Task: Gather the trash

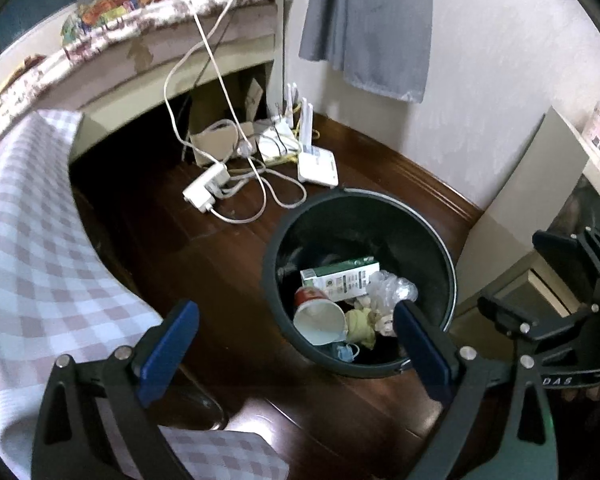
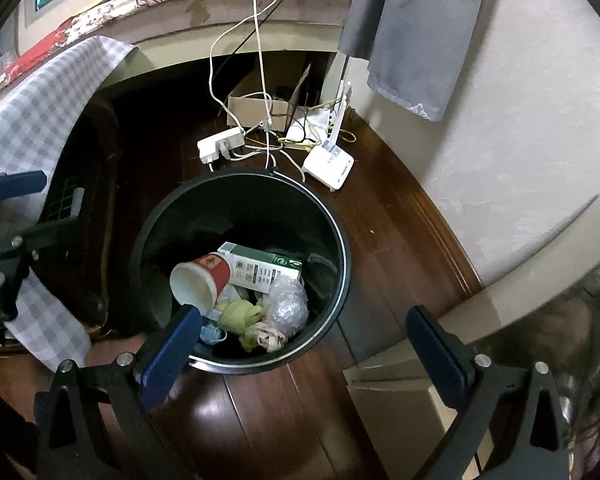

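Looking down from the left wrist:
Left gripper: jaws spread wide, nothing between the blue pads, above the floor at the bin's near edge.
Right gripper: seen at the right edge, black frame only; how far open, cannot tell here.
Bin: black, round, upright on the dark wood floor.
Trash: all inside the bin; carton lying flat, red cup on its side against it, clear plastic beside the carton, yellow wad and blue mask near the front.
Cloth: checked, draped at left.
Router and power strip: on the floor behind the bin, among white cables.

Looking down from the right wrist:
Right gripper: jaws wide apart, empty, over the bin's near rim.
Left gripper: at the left edge, one blue pad showing.
Bin: centre of view, same trash lying at the bottom.
Box: cardboard, open, behind the power strip.
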Demonstrator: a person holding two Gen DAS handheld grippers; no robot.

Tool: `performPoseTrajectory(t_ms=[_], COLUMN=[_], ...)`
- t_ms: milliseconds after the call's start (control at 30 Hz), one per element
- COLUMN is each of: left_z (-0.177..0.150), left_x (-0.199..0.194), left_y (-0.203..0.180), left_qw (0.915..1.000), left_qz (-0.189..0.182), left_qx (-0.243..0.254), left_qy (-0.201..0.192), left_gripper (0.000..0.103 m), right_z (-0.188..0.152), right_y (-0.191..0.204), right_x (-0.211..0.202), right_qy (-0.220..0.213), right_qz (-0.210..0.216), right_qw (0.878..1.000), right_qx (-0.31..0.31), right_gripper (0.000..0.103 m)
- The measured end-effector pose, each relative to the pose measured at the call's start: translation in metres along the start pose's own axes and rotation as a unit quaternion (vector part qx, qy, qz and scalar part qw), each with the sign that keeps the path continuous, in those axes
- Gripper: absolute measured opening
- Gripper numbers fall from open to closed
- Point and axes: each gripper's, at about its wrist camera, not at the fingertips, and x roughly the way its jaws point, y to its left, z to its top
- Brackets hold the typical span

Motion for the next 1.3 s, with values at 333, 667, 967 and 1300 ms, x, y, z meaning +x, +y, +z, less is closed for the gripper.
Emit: performPoseTrajectory(t_ms=[333,667,967,1300], left_z=[0.001,-0.003,-0.006,-0.014], left_x=[-0.048,-0.097,-0.139,-0.177], left_y=[0.005,0.020,0.032,0.043], left_qw=[0.9992,0.9966,0.9927,0.9870], left_qz=[0.003,0.023,0.036,0.056], left_qx=[-0.001,-0.022,-0.034,-0.050], left_qy=[-0.040,-0.076,-0.110,-0.142], left_gripper=[0.099,0.099,0.099,0.099], right_z=[0.011,0.024,0.033,0.035], right_y=[0.005,0.021,0.038,0.056], right_x=[-0.052,-0.114,-0.163,-0.200], right_qy=[-0.037,-0.088,-0.126,-0.150], right_qz=[0.011,0.016,0.016,0.033], right_qw=[0.999,0.996,0.992,0.988], right_qx=[0.023,0.020,0.012,0.017], right_gripper=[0.103,0.103,0.103,0.103])
